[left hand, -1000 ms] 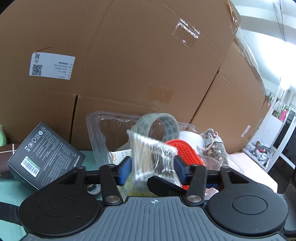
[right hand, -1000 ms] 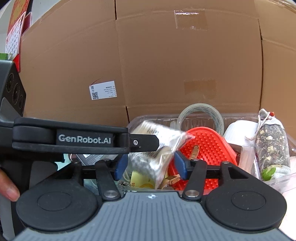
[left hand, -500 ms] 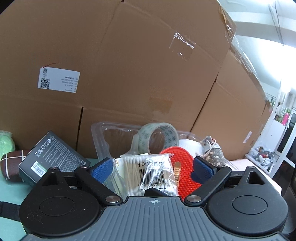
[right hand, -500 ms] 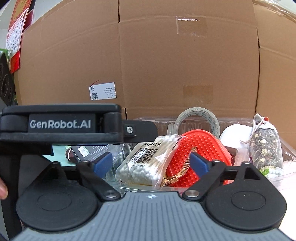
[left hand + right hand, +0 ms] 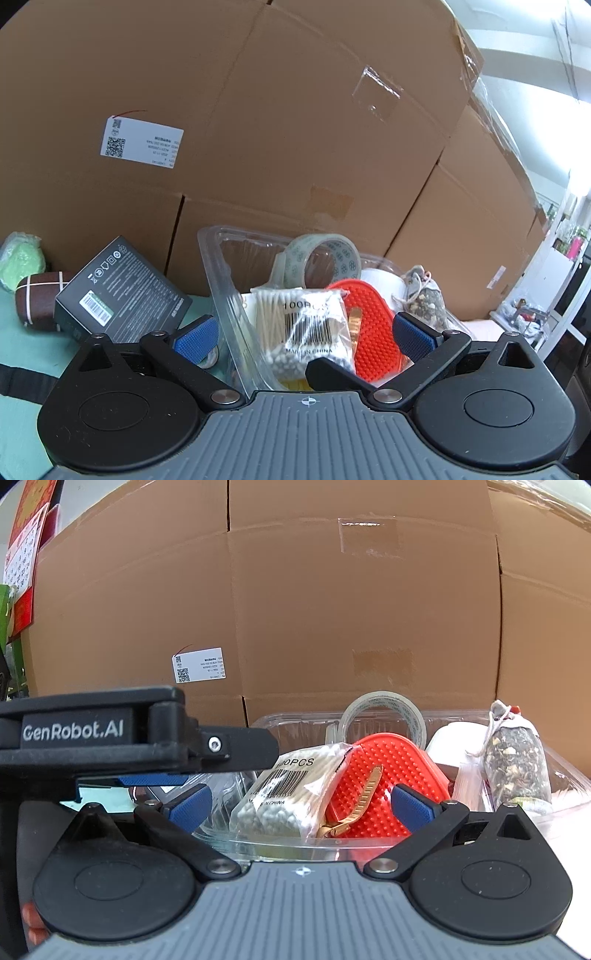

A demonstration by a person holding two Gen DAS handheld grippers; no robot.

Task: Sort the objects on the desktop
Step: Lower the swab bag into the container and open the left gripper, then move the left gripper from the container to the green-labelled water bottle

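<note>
swab bag (image 5: 308,325) — in tray (image 5: 218,280) | tools opening — bag untouched

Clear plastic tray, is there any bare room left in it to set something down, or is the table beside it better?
The clear plastic tray is crowded: cotton swab bag, red brush, tape roll and herb sachet fill it. The freest patch is the green table surface in front of the black box and the small brown football.
</note>
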